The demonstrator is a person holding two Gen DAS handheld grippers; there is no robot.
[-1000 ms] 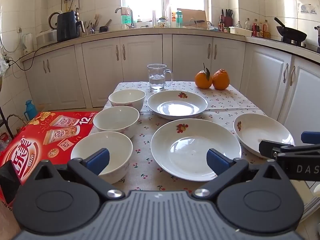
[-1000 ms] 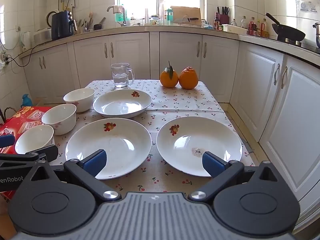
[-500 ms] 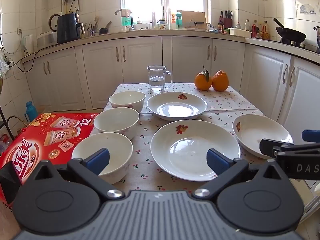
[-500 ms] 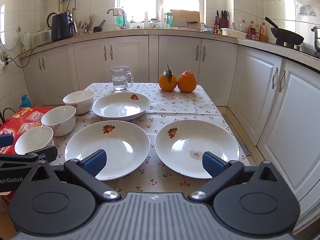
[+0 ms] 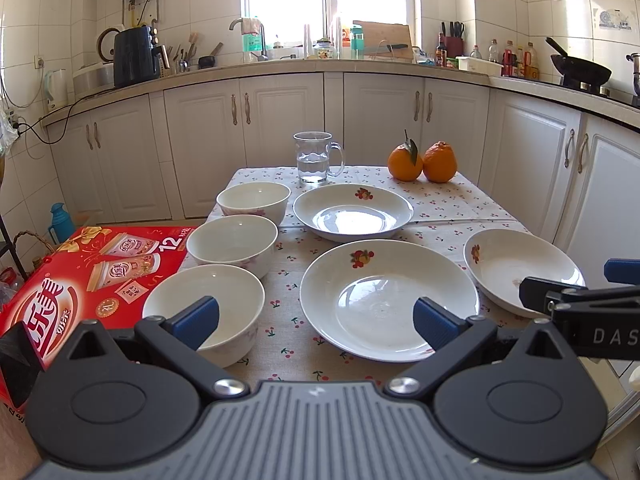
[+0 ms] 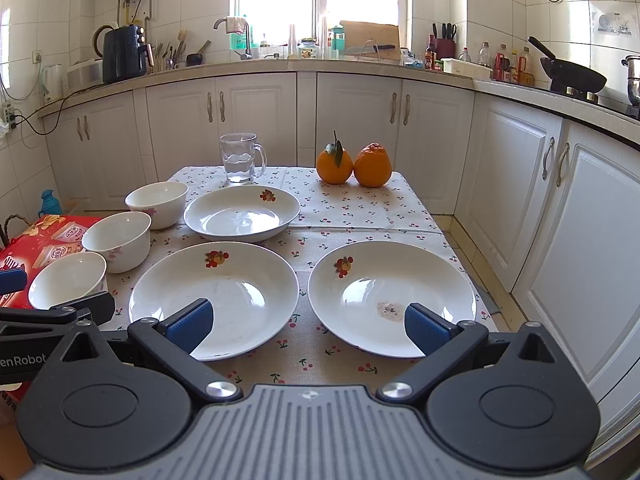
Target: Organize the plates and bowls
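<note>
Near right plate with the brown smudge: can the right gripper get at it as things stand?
Probably yes. The right gripper is open and empty, the smudged plate lies just ahead of its right finger, and nothing sits on the plate or between them. The neighbouring plate lies apart from it.

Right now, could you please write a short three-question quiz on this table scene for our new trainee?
1. How many bowls stand along the table's left edge?
2. True or false: the right gripper is shut on a plate.
3. Which plate shows a small brownish stain? A) far plate B) near-left plate C) near-right plate

Key:
1. Three: the near bowl, middle bowl and far bowl.
2. False: its jaws are open and empty, as are the left gripper's.
3. C
</note>
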